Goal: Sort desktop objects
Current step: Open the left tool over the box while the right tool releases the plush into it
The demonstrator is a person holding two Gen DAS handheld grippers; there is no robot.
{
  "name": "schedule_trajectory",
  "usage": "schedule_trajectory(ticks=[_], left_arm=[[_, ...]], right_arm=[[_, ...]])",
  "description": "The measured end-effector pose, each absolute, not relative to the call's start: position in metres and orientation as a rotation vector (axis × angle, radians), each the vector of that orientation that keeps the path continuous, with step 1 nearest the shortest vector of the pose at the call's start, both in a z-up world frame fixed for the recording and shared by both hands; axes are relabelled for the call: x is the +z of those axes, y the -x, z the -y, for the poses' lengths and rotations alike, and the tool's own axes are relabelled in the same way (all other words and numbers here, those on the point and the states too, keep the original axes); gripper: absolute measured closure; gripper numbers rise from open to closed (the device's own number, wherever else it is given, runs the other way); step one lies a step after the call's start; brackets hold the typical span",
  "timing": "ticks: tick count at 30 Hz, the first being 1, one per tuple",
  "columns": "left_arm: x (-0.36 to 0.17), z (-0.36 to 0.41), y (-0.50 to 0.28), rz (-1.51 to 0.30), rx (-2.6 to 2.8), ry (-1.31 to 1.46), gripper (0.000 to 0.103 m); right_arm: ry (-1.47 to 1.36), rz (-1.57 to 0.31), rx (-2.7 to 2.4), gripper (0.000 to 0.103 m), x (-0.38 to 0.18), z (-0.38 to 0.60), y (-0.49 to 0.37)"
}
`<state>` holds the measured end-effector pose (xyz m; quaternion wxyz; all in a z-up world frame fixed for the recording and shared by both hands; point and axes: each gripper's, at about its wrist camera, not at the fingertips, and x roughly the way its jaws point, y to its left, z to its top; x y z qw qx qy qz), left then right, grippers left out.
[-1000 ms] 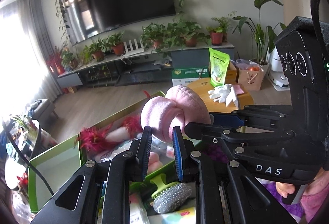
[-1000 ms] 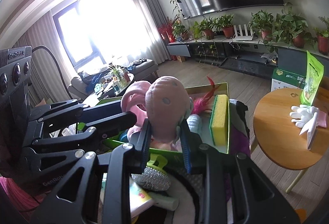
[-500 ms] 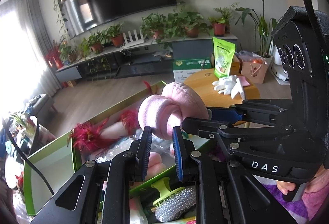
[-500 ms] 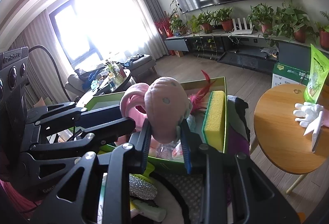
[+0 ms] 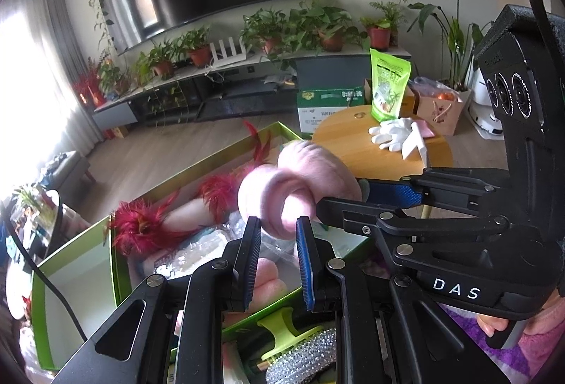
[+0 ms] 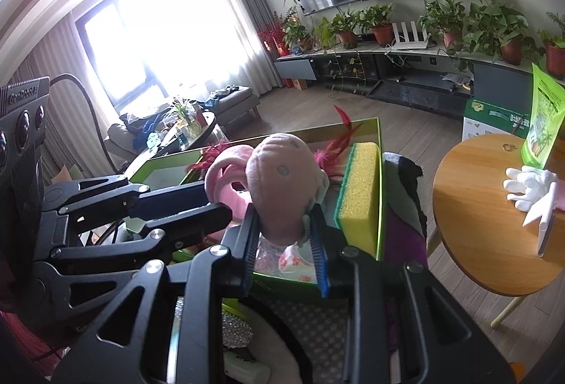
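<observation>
Both grippers hold one pink plush toy [image 6: 279, 183] above a green box [image 6: 380, 193]. My right gripper [image 6: 284, 235] is shut on the toy's round head. My left gripper [image 5: 277, 232] is shut on the toy's curled pink limb [image 5: 272, 204]. The box [image 5: 116, 264] holds a red feather toy [image 5: 141, 228], plastic-wrapped items and a yellow and green sponge [image 6: 358, 197]. A silver scourer with a green handle [image 5: 300, 355] lies in front of the box, under my grippers.
A round wooden table [image 6: 487, 207] stands to the right with white gloves [image 6: 529, 183] and a green pouch [image 6: 545, 112]. A second green tray [image 5: 70, 306] lies left of the box. A TV bench with potted plants runs along the far wall.
Both grippers have lifted the plush toy a little higher over the box and tilted up; the scourer now sits lower in the views. The grips are unchanged.
</observation>
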<state>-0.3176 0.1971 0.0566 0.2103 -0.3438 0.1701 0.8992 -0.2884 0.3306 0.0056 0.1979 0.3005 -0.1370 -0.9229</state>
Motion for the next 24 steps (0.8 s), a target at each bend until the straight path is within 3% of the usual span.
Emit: schedule_trajectory(ticks=[21, 24], left_arm=[[0.05, -0.19, 0.321, -0.447, 2.512, 1.0, 0.084], [0.054, -0.184, 0.322, -0.405, 2.52, 1.034, 0.078]], right_arm=[[-0.829, 0.382, -2.597, 0.071, 0.007, -0.328, 0.285], [-0.824, 0.378, -2.599, 0.071, 0.011, -0.326, 0.283]])
